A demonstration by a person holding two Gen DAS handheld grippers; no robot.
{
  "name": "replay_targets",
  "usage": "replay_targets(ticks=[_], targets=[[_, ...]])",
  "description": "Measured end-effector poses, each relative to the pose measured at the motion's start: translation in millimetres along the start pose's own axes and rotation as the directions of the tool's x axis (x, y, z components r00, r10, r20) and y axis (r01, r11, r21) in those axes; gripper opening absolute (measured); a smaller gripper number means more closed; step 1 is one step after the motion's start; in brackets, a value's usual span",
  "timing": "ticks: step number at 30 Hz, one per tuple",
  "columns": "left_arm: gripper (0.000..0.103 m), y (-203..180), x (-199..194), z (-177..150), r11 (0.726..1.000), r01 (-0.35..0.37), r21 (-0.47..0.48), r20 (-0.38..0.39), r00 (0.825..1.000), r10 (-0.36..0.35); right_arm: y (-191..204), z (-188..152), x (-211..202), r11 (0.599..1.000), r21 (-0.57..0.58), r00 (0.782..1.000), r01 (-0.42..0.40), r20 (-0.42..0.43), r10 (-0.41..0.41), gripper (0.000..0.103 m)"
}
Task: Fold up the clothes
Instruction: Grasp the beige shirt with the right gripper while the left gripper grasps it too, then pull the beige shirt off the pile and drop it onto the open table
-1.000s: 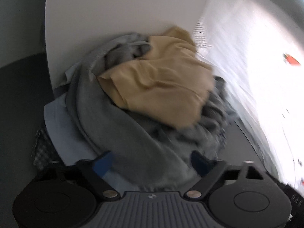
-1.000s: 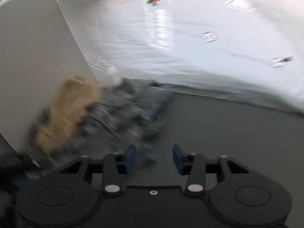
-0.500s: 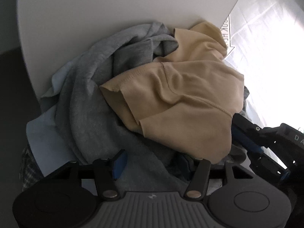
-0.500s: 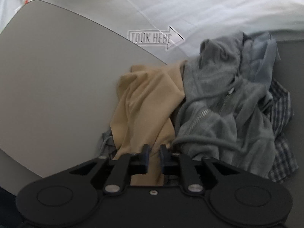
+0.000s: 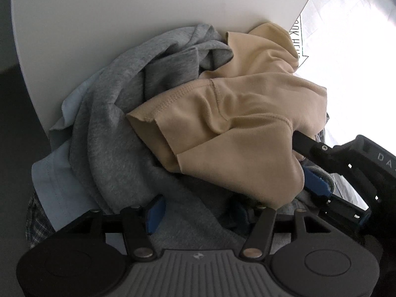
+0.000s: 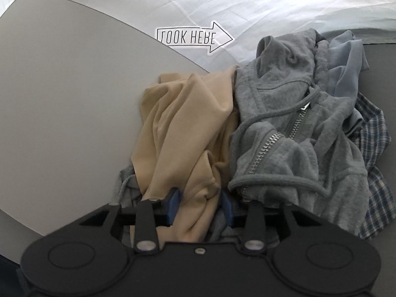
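Grey board (image 6: pixel 69 123) backing heaped clothes; right gripper (image 6: pixel 199 204) straddling tan garment (image 6: pixel 178 133) beside grey hoodie (image 6: pixel 292 133), jaws apart, likely singling it out; left gripper (image 5: pixel 195 212) gaping over hoodie.

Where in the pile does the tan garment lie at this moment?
The tan garment lies on top of the pile, on its left side in the right wrist view, against the grey board and beside the grey zip hoodie; a fold of it sits between the right gripper fingers.
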State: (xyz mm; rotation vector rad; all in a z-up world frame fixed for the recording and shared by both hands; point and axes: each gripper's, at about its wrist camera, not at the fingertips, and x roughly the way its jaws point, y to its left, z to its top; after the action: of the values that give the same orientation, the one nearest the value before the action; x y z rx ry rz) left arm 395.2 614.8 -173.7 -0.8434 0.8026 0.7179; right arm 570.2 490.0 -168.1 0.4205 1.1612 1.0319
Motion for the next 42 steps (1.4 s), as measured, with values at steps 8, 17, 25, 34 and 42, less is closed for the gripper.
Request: replay_targets(ticks=[8,17,25,34,42], targets=[[0.063,5,1,1,1.0,0.016,-0.013,-0.006,1.0,-0.016,0,1,-10,0.996,0.03,0.996,-0.082,-0.025,0.083,0.071],[0.067,13,-1,0,0.999,0.027,-0.022,-0.014,1.0,-0.027,21,-7,-1,0.982,-0.185,1.0,0.027,-0.011,-0.029,0.022],[0.064,-3,-17,0,0.999,-0.032,0.029,-0.007,0.999,0.033,30,-3,-44,0.973,-0.219,0.993,0.071,0.111,-0.047,0.015],[0.063,-54,-93,-31,0.986,0.057,0.156,0.036,0.997,-0.064,-4,-16,-191,0.971,-0.174,0.951,0.164,0.288,-0.109,0.014],[0.063,-111,-159,-118,0.94,0.124,0.318,0.021,0.99,-0.138,-86,-124,-374,0.917,-0.02,0.858,0.398,0.361,-0.365,0.015]])
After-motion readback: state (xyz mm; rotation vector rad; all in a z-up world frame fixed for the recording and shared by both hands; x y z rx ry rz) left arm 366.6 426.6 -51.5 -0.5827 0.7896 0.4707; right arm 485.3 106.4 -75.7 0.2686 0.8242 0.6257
